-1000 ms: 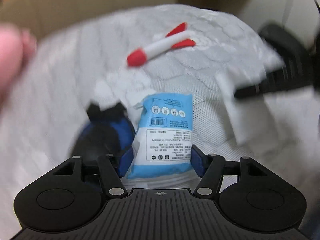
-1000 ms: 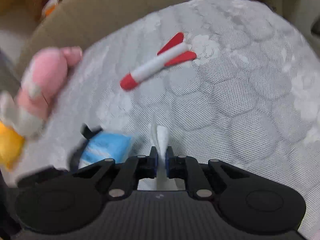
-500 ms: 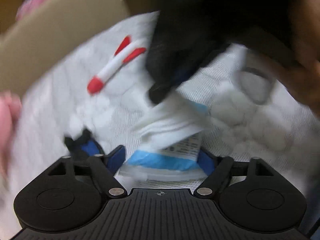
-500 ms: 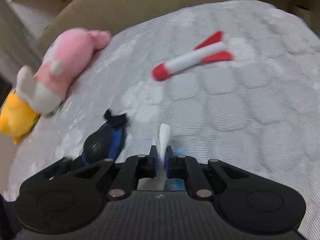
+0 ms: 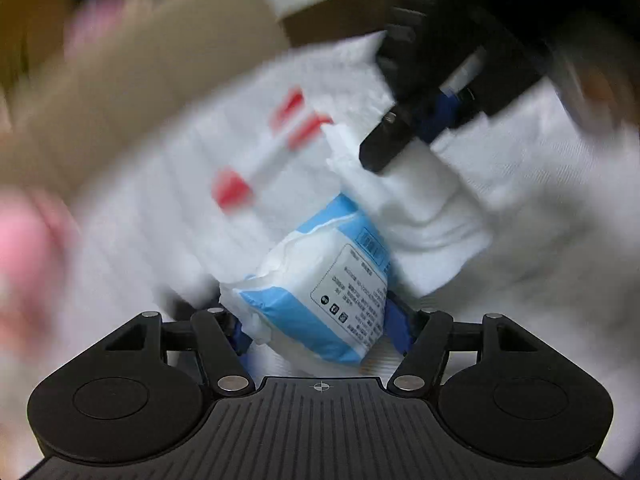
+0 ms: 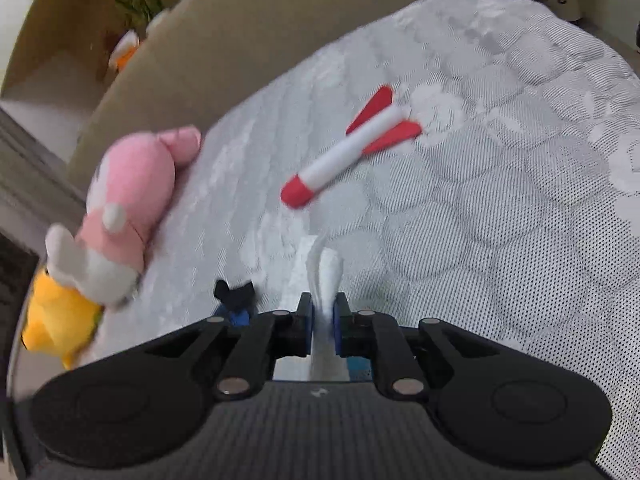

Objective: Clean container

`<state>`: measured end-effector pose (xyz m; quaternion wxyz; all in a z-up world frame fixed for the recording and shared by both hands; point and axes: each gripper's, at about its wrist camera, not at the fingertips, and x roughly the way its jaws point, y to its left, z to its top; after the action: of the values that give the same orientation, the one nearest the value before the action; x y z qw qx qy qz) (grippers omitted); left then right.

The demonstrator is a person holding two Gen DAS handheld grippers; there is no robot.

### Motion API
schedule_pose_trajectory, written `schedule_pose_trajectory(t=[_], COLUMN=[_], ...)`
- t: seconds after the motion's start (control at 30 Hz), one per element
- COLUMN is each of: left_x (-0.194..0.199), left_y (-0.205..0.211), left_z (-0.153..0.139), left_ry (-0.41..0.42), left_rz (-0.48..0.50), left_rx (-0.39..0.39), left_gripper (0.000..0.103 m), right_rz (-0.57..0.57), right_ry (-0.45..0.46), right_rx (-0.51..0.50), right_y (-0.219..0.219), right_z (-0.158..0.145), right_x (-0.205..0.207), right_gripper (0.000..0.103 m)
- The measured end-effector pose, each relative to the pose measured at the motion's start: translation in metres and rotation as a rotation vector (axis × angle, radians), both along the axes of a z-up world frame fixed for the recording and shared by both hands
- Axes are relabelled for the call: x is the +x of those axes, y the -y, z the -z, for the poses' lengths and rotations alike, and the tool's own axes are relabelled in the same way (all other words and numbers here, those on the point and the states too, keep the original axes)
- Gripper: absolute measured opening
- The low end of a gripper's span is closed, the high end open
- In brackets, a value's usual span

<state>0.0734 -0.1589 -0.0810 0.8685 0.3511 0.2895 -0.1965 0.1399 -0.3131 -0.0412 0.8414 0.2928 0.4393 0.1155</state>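
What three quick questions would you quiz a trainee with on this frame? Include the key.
1. What do the right gripper's jaws pinch?
A. white tissue
B. a sponge
C. a spoon
2. True or false: the toy rocket touches the pink plush.
3. Fill in: the tissue pack's wrapper is white and ____.

Key: 1 A; 2 false, they lie apart; 3 blue.
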Motion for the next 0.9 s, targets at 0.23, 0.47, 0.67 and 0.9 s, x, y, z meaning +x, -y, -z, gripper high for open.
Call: schedule_pose_trajectory(t=[0.23,0.47,0.67,0.9], left_x=[-0.021,-0.012,0.028,0.009], left_y=[0.015,-0.030,-0.043,-0.010], left_z=[0.024,-0.024,0.000,0.011], left_ry=[-0.067,-0.400,-0.538,-0.513], left_rz=[0.115,-0.039,-0.169,0.000], left_rx=[0.096,-0.325,-0.461,-0.367], left_gripper=[0.070,0.096,0.096,0.090], right_rz=[-0.123,-0.072,-0.034,-0.002], right_ry=[0.043,-0.068,-0.045,-0.027], right_rx=[0.091,-0.166,-0.108,-0.130], right_y=[-0.019,-0.020,-0.013,-0.015], right_z=[-0.005,0.004,-0.005,-0.011], right_x=[-0.003,-0.005,-0.014,-0.032], right_gripper=[0.012,0.012,0.012,0.012])
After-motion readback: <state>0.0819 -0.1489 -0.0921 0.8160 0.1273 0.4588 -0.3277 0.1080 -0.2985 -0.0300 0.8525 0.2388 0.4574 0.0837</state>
